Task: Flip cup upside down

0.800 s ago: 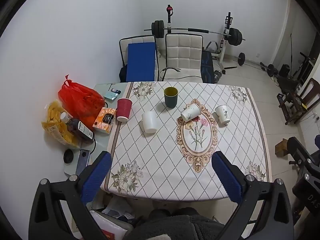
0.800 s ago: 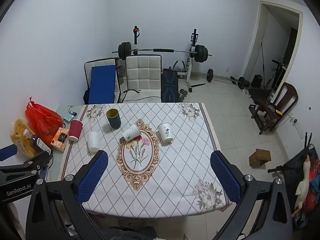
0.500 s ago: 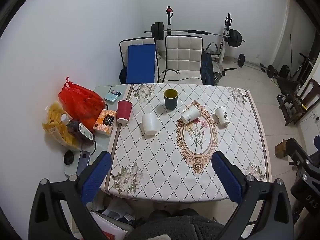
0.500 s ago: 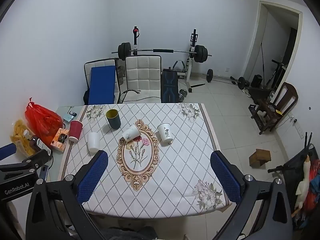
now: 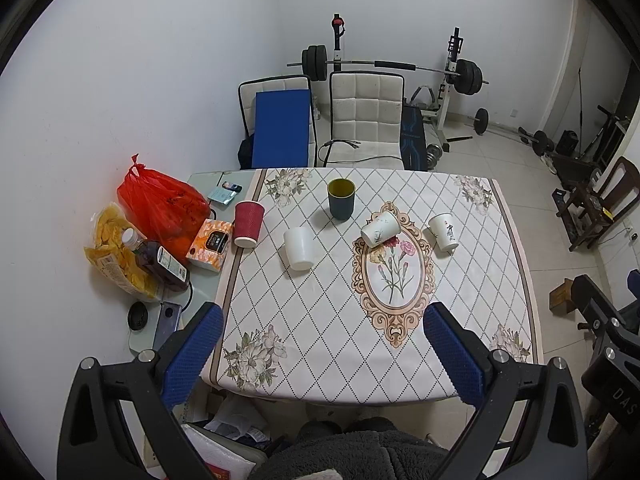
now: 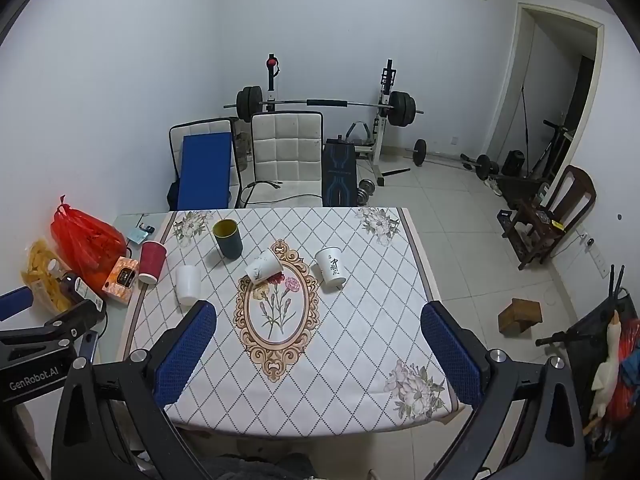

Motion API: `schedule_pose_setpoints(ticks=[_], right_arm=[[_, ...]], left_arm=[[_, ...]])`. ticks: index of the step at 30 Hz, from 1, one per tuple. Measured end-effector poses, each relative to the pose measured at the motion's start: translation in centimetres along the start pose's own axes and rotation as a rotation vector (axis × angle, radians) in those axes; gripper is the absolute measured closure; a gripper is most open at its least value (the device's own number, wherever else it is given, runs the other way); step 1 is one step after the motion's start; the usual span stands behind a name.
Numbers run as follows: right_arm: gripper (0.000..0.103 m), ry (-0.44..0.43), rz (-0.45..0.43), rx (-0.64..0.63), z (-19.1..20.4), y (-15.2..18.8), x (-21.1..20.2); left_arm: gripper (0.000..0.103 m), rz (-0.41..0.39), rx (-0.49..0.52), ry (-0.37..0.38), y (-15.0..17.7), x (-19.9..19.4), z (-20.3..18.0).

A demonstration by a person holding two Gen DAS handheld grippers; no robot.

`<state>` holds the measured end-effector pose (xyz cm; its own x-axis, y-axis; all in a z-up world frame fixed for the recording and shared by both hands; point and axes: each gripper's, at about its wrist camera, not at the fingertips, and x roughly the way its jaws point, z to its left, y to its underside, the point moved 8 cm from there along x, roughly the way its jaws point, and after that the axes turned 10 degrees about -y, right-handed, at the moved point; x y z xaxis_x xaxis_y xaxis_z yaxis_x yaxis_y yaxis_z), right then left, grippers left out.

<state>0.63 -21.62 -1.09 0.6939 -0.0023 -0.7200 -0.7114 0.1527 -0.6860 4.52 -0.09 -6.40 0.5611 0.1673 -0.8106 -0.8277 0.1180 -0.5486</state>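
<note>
Lying on its side, the cup [image 5: 380, 229] points its mouth near-left; both grippers gape empty.

My blue finger pads [image 5: 192, 354] frame a white, diamond-patterned tablecloth [image 5: 320, 320] with a floral medallion; cups: red [image 5: 247, 224], dark green [image 5: 341, 199], white [image 5: 299, 249].

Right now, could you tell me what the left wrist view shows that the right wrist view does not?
Only the left wrist view shows the black round object by the phone and papers under the near table edge. Only the right wrist view shows the open doorway, the wooden box on the floor and the left gripper from the side. Both share the five cups, including the tipped floral cup, the red bag and the barbell rack.
</note>
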Motion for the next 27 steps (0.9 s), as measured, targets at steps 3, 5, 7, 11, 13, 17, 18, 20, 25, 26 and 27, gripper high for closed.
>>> schedule_pose_setpoints(ticks=[3,5,7,11,13,17,18,20,25,26,27], right_arm=[[0.000,0.000,-0.001,0.001,0.25,0.01,-0.15],[0.000,0.001,-0.002,0.000,0.26,0.04,-0.20],[0.000,0.000,-0.003,0.000,0.23,0.07,-0.25],[0.000,0.001,-0.004,0.001,0.38,0.24,-0.33],[0.000,0.004,-0.005,-0.003,0.43,0.26,-0.35],[0.000,0.003,-0.007,-0.003,0.36,0.28,-0.40],[0.000,0.003,-0.007,-0.003,0.38,0.19,-0.49],[0.000,0.002,-0.008,-0.002,0.53,0.09,-0.50],[0.000,0.005,-0.010,-0.004,0.42,0.16,-0.58],[0.000,0.003,-0.011,-0.003,0.32,0.20,-0.61],[0.000,0.003,-0.011,-0.003,0.45,0.13,-0.61]], left_arm=[[0.000,0.000,-0.001,0.000,-0.03,-0.06,-0.01],[0.000,0.000,-0.001,0.000,0.00,-0.08,-0.03],[0.000,-0.001,-0.002,0.000,0.02,-0.08,-0.01],[0.000,-0.003,-0.003,0.000,-0.11,-0.28,-0.09],[0.000,-0.002,-0.003,0.001,-0.12,-0.29,-0.13],[0.000,-0.003,-0.004,0.002,-0.14,-0.34,-0.18],[0.000,-0.004,-0.003,0.001,-0.14,-0.33,-0.14],[0.000,-0.003,-0.005,0.002,-0.17,-0.33,-0.16],[0.000,-0.005,-0.005,0.002,-0.16,-0.36,-0.16],[0.000,-0.007,-0.004,0.001,-0.16,-0.36,-0.14],[0.000,-0.008,-0.005,0.001,-0.19,-0.40,-0.19]])
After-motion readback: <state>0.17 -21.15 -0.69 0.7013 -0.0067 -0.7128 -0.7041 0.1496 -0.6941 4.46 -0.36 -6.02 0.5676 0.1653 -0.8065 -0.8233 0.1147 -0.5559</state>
